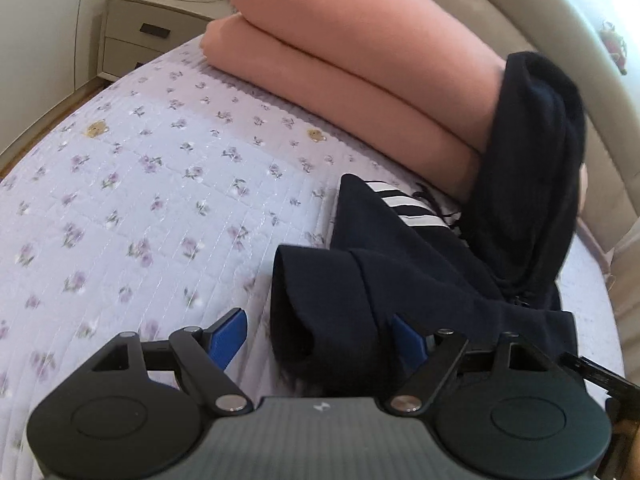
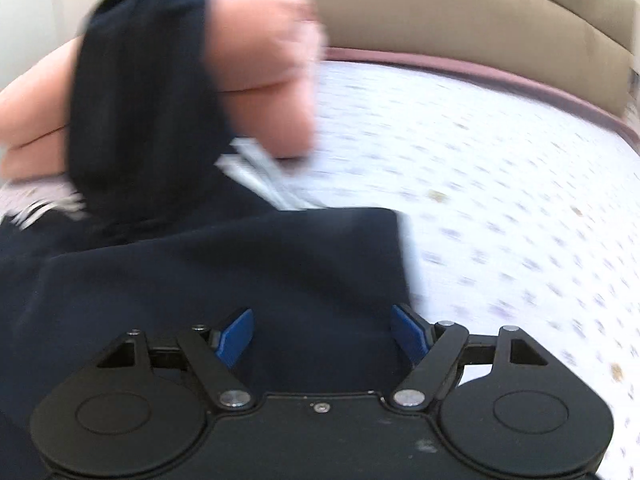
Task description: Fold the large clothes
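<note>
**Dark top only partly folded**

The navy striped top [image 1: 420, 264] lies bunched on the flowered quilt [image 1: 140, 184], one end draped up the pink blankets [image 1: 360, 92]. Left gripper [image 1: 320, 340] and right gripper [image 2: 324, 336] gape wide, holding nothing. Most folding is left.

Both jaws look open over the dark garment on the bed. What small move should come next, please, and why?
Probably close the left gripper on the dark garment. Its jaws stand open with a rolled fold of the cloth lying between them, so a grasp looks ready. The hood end still lies draped over the pink blanket, so the garment needs pulling flat onto the quilt first.
</note>
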The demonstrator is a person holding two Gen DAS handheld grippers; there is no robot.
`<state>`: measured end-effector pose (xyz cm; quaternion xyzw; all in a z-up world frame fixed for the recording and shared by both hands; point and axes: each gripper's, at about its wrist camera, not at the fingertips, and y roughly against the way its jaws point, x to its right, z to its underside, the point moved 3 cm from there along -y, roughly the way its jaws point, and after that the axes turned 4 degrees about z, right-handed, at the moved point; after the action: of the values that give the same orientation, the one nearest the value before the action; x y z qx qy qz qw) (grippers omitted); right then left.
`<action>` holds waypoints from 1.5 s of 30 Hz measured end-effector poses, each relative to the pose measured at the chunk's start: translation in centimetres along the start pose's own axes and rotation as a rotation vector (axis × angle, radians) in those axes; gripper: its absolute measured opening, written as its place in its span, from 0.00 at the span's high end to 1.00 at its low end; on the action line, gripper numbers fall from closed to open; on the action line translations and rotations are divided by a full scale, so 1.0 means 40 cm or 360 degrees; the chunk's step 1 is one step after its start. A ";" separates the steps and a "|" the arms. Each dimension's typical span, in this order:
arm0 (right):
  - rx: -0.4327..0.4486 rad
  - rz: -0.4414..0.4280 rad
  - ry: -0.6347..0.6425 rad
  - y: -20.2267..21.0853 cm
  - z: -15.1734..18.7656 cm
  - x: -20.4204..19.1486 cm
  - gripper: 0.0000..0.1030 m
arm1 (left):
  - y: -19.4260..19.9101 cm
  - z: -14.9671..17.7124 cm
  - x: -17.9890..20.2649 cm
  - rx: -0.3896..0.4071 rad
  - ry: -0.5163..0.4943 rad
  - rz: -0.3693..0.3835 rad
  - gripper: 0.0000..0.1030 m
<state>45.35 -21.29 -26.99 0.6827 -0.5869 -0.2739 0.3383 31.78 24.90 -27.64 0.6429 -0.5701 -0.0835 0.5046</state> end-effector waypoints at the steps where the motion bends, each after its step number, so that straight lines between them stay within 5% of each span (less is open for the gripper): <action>1: -0.0037 -0.0030 -0.0039 -0.016 0.003 0.013 0.05 | -0.012 -0.004 0.002 -0.0017 -0.0015 0.0016 0.29; 3: -0.0094 -0.0096 -0.0144 -0.045 0.006 0.025 0.05 | -0.035 -0.006 0.013 -0.0047 -0.0049 0.0052 0.46; 4: -0.0082 -0.0161 -0.0218 -0.049 0.007 0.032 0.29 | -0.042 -0.005 0.022 -0.0047 -0.0086 0.0062 0.57; 5: -0.0041 -0.0216 -0.0299 -0.043 0.006 0.037 0.70 | -0.049 -0.005 0.036 -0.0031 -0.0156 0.0069 0.82; 7: 0.0057 -0.0173 -0.0373 -0.013 -0.002 0.040 0.87 | -0.030 -0.002 0.072 0.0120 -0.0305 0.0075 0.83; 9: 0.0160 -0.0111 -0.0392 0.011 0.000 0.059 0.88 | 0.001 0.004 0.098 0.0261 -0.0373 0.0103 0.84; 13: 0.0032 -0.0068 -0.0375 -0.022 0.016 0.077 0.83 | -0.050 0.024 0.093 0.0049 -0.0425 0.0021 0.77; 15: 0.0039 -0.0019 -0.0316 -0.007 0.006 0.069 0.65 | -0.054 0.024 0.085 0.0015 -0.0445 -0.0032 0.52; 16: 0.0051 0.0021 -0.0275 0.006 -0.004 0.061 0.47 | -0.049 0.016 0.083 -0.0001 -0.0439 -0.0054 0.44; 18: 0.0128 0.0022 -0.0193 0.044 -0.021 0.045 0.40 | -0.031 -0.010 0.091 -0.0007 -0.0451 -0.0027 0.29; 24: 0.0288 -0.0320 -0.0128 0.108 -0.177 -0.029 0.25 | -0.010 -0.132 0.221 0.0013 -0.0741 0.0094 0.32; 31: 0.0220 -0.0643 -0.0145 0.025 -0.392 -0.172 0.25 | -0.135 -0.298 0.371 -0.0002 -0.0647 0.0263 0.26; 36: 0.0201 -0.0682 -0.0093 -0.023 -0.486 -0.245 0.27 | -0.255 -0.383 0.424 -0.0010 -0.0522 0.0301 0.28; 40: 0.0114 -0.0576 0.0019 -0.063 -0.506 -0.307 0.27 | -0.329 -0.406 0.456 -0.0045 -0.0510 0.0246 0.28; 41: 0.0103 -0.0580 0.0008 -0.069 -0.505 -0.315 0.34 | -0.342 -0.408 0.464 -0.0053 -0.0498 0.0224 0.31; 42: 0.0115 -0.0585 0.0002 -0.068 -0.502 -0.321 0.44 | -0.350 -0.405 0.475 -0.0053 -0.0492 0.0254 0.49; 43: 0.0132 -0.0557 0.0013 -0.063 -0.495 -0.326 0.78 | -0.351 -0.398 0.484 -0.0047 -0.0500 0.0302 0.69; 44: 0.0170 -0.0490 0.0050 -0.051 -0.486 -0.329 0.86 | -0.347 -0.386 0.497 -0.0040 -0.0546 0.0329 0.95; 45: 0.0223 -0.0478 0.0083 -0.029 -0.472 -0.319 0.86 | -0.328 -0.371 0.511 0.0031 -0.0648 0.0335 0.95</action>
<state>58.55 -5.95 -16.46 0.7916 -0.4868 -0.2619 0.2602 57.31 14.32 -20.76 0.5547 -0.7248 -0.1531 0.3789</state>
